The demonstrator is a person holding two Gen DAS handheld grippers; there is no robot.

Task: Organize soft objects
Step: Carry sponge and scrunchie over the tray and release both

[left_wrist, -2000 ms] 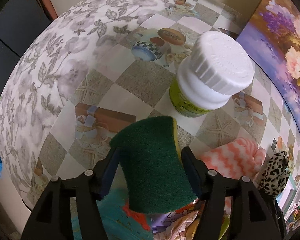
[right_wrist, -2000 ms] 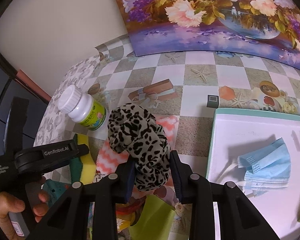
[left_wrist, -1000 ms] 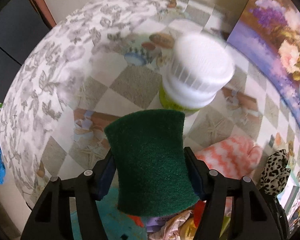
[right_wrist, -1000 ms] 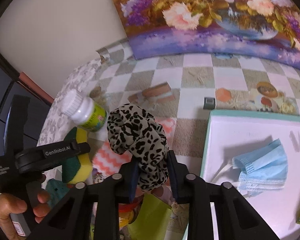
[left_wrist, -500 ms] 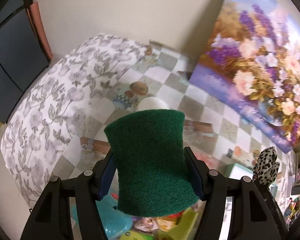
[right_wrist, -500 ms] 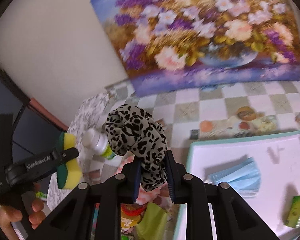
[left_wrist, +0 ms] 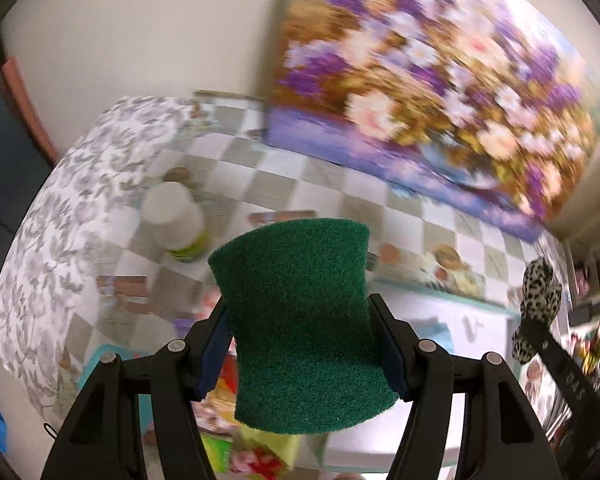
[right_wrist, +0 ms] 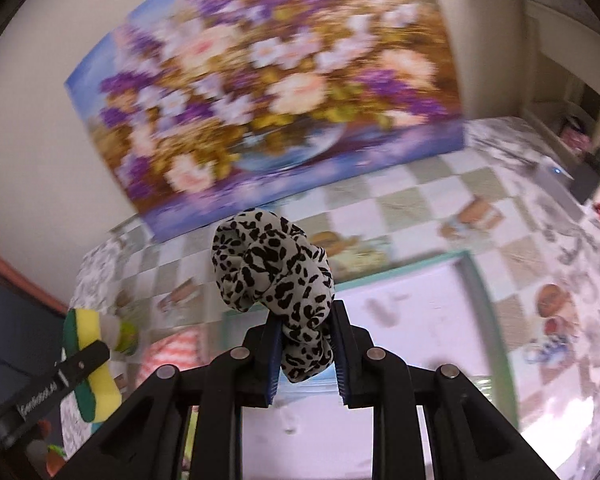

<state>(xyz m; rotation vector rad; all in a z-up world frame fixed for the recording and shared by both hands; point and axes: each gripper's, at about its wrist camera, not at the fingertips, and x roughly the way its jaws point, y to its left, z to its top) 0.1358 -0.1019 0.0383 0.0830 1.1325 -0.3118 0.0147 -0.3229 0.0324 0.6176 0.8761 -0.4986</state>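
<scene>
Both grippers are matte black plastic: the left gripper (left_wrist: 302, 344) and the right gripper (right_wrist: 305, 354) have angular forked arms with round silver screws and dark blue pads inside the fingers. The left gripper's side, seen from the right wrist, bears white lettering, possibly a maker's name, too blurred to read.

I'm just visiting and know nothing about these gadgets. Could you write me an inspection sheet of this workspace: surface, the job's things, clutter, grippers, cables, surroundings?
Surface: table under a checkered patterned cloth; a white tray with a teal rim lies on it.
Job's things: green scouring sponge and leopard-print scrunchie, both held in the air.
Clutter: white-capped bottle standing on the cloth; a pink zigzag cloth beside the tray.
Grippers: left gripper has its fingers clamped on the sponge; right gripper has its fingers clamped on the scrunchie.
Cables: nothing seen clearly.
Surroundings: flower painting leaning on a plain wall; the view is blurred.
</scene>
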